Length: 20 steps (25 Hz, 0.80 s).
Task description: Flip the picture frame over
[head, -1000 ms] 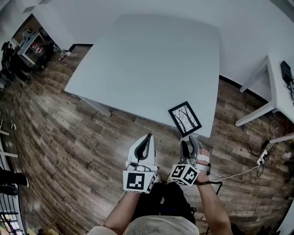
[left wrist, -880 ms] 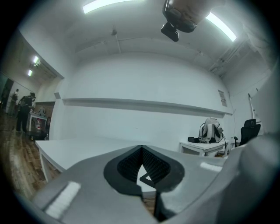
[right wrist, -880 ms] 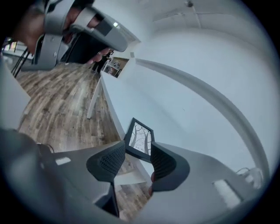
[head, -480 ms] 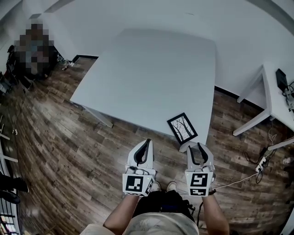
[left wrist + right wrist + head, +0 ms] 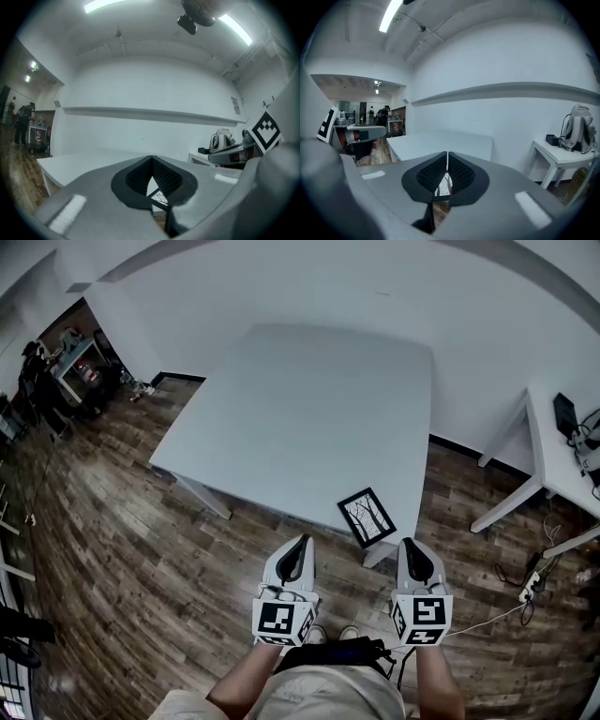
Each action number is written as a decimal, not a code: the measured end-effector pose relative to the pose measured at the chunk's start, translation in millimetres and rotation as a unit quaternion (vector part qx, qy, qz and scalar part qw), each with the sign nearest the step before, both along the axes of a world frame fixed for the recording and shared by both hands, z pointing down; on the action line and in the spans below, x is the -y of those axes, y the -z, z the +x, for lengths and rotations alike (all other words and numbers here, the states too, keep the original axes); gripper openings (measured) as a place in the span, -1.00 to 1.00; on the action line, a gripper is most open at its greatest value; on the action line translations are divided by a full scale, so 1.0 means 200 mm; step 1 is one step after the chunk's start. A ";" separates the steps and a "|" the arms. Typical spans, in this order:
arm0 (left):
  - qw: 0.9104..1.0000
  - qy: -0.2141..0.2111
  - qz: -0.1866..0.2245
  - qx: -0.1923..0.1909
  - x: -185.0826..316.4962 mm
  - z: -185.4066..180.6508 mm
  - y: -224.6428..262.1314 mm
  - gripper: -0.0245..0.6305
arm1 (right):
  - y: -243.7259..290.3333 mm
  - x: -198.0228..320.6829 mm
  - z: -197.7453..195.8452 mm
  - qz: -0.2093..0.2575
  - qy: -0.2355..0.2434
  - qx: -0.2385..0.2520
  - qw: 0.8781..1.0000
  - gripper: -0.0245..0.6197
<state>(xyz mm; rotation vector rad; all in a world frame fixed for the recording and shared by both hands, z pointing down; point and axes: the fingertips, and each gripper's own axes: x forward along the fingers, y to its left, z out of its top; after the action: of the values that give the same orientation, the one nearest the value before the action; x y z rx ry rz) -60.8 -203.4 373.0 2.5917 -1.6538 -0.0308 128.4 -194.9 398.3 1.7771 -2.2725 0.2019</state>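
No brand or text is readable. The only print is the black-and-white square markers on the cube of the left gripper point(image 5: 301, 545) and the right gripper point(image 5: 410, 546). A small sign on the far wall point(image 5: 234, 104) in the left gripper view is too small to read.

The picture frame point(image 5: 367, 517) has a thin black border around a white picture of bare black tree branches. It lies flat, picture side up, on the near right corner of the white table point(image 5: 309, 399), turned at an angle to the table edges. It also shows through the gap behind the jaw tips in the left gripper view point(image 5: 158, 198) and in the right gripper view point(image 5: 443, 184).

Left gripper: jaw tips together, nothing between them. Right gripper: jaw tips together, nothing between them. Both are held side by side over the wood floor point(image 5: 122, 521), on the near side of the table and level with each other. The frame sits just far of them, between their lines and closer to the right one. Neither touches the frame.

A second white table point(image 5: 562, 456) stands at far right with dark gear on it. A backpack point(image 5: 580, 126) sits on it in the right gripper view. A power strip point(image 5: 532, 585) lies on the floor at right.

Versus half a second ago, the right gripper has pulled back a little toward the person, and its tip is no longer up against the table's near edge. The left gripper is about where it was. The frame is in the same spot on the corner, still face up. A second ago the right gripper was rolled sideways with the hand showing; now its marker cube faces up squarely, like the left one.
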 end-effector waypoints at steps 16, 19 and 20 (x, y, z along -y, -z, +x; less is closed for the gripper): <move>1.000 0.002 0.015 -0.007 0.03 0.04 0.11 -0.93 | 0.15 0.03 0.02 0.032 0.005 0.020 0.999 -0.85; 1.000 0.002 0.014 -0.006 0.03 0.04 0.11 -0.93 | 0.16 0.03 0.03 0.032 0.004 0.018 0.999 -0.85; 1.000 0.002 0.014 -0.006 0.03 0.04 0.11 -0.93 | 0.15 0.03 0.03 0.031 0.004 0.018 0.999 -0.85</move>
<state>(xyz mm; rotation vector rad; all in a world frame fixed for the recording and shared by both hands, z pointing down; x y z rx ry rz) -52.7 -209.0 351.9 2.6035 -1.6663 -0.0690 135.1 -200.7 367.8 1.8078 -2.3343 0.1654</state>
